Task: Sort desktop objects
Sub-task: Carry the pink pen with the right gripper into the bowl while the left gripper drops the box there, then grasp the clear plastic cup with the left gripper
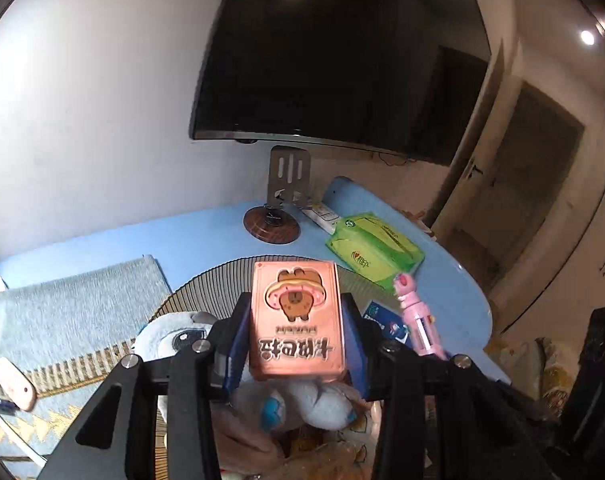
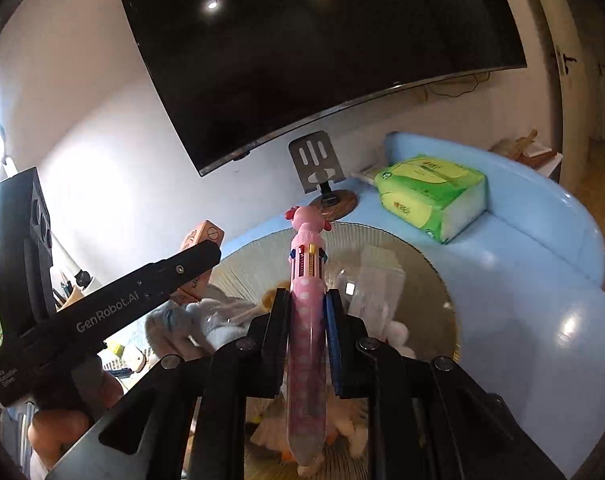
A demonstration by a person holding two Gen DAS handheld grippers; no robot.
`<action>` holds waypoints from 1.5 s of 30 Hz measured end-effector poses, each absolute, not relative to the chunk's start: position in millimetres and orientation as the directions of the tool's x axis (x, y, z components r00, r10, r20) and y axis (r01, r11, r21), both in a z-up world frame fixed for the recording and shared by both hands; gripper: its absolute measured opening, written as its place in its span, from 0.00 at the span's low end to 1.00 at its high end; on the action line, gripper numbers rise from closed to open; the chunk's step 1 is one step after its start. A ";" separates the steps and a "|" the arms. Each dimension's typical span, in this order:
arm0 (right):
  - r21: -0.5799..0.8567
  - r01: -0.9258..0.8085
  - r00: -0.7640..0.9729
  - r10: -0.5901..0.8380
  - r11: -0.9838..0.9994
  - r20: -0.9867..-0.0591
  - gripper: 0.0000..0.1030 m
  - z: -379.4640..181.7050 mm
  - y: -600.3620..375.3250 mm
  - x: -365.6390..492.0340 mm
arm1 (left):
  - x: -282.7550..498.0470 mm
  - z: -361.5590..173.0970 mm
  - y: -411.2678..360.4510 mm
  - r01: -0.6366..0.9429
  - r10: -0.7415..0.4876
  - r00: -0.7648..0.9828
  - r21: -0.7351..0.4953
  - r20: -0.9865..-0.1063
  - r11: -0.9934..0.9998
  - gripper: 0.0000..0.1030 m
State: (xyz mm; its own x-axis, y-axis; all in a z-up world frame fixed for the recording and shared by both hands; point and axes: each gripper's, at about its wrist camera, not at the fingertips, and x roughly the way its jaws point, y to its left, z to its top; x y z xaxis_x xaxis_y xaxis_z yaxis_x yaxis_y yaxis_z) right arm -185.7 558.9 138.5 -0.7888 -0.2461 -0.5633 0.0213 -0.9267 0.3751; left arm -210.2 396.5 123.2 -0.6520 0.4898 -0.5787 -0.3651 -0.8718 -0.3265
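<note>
1. The left gripper (image 1: 298, 340) pinches an orange card box (image 1: 296, 320) printed with a cartoon capybara, one blue pad on each long side. The box is held above a round wire basket (image 1: 206, 284).
2. The right gripper (image 2: 306, 320) is clamped on a pink multicolour pen (image 2: 307, 320) that runs lengthwise between its pads, animal-head cap pointing forward over the basket.
3. In the left view the pen rises just right of the box; in the right view the left gripper crosses at the left, with only the box's corner showing.
4. Beneath the box, plush toys (image 1: 302, 400) fill the basket, half hidden by the jaws.
5. Farther back on the blue table (image 1: 454, 292) are a green tissue pack (image 1: 374, 248) and a phone stand (image 1: 288, 178).
6. The basket's contents look blurred in the right view, so I cannot identify them.
</note>
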 end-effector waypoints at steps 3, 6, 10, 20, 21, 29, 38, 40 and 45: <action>0.437 0.011 -0.777 -0.282 -0.900 -0.563 0.31 136.2 565.5 -180.3 | -207.3 123.1 378.5 -0.373 0.556 -0.619 -0.414 -0.555 -0.830 0.59; 0.385 -0.004 -0.806 -0.226 -0.923 -0.548 0.31 143.6 560.2 -159.0 | -191.5 133.0 354.7 -0.368 0.535 -0.659 -0.394 -0.529 -0.842 0.59; 0.392 0.074 -0.819 -0.279 -0.917 -0.500 0.37 155.8 534.7 -125.7 | -161.2 144.2 310.1 -0.324 0.514 -0.706 -0.422 -0.487 -0.846 0.65; 0.269 0.435 -0.684 -0.510 -0.859 -0.522 0.54 162.5 374.1 -71.9 | -93.8 140.5 176.8 -0.120 0.301 -0.816 -0.364 -0.493 -0.924 0.65; 0.252 0.466 -0.665 -0.524 -0.848 -0.532 0.54 159.1 357.5 -69.9 | -89.6 138.7 159.2 -0.089 0.272 -0.822 -0.360 -0.499 -0.929 0.65; 0.131 0.512 -0.670 -0.490 -0.849 -0.558 0.62 111.3 298.0 -78.6 | -92.1 92.1 7.1 0.194 0.023 -0.754 -0.256 -0.656 -0.947 0.65; 0.132 0.517 -0.581 -0.460 -0.846 -0.672 0.62 78.0 282.2 -97.6 | -152.0 34.1 -0.1 0.184 -0.027 -0.664 -0.128 -0.748 -0.975 0.65; 0.109 0.527 -0.575 -0.448 -0.843 -0.684 0.62 75.9 277.1 -95.7 | -167.0 30.8 -5.7 0.213 -0.043 -0.654 -0.129 -0.756 -0.969 0.65; 0.058 0.550 -0.587 -0.436 -0.833 -0.682 0.63 75.8 268.1 -89.3 | -180.8 22.9 -7.3 0.211 -0.033 -0.645 -0.137 -0.763 -0.968 0.27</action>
State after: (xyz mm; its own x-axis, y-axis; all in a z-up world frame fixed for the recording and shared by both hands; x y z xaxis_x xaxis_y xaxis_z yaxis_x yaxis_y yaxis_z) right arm -89.3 268.1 75.8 -0.5871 -0.4356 -0.6823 0.5504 -0.8329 0.0581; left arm -180.8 -7.3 22.9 -0.6455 -0.0332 -0.7630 0.2115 -0.9678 -0.1368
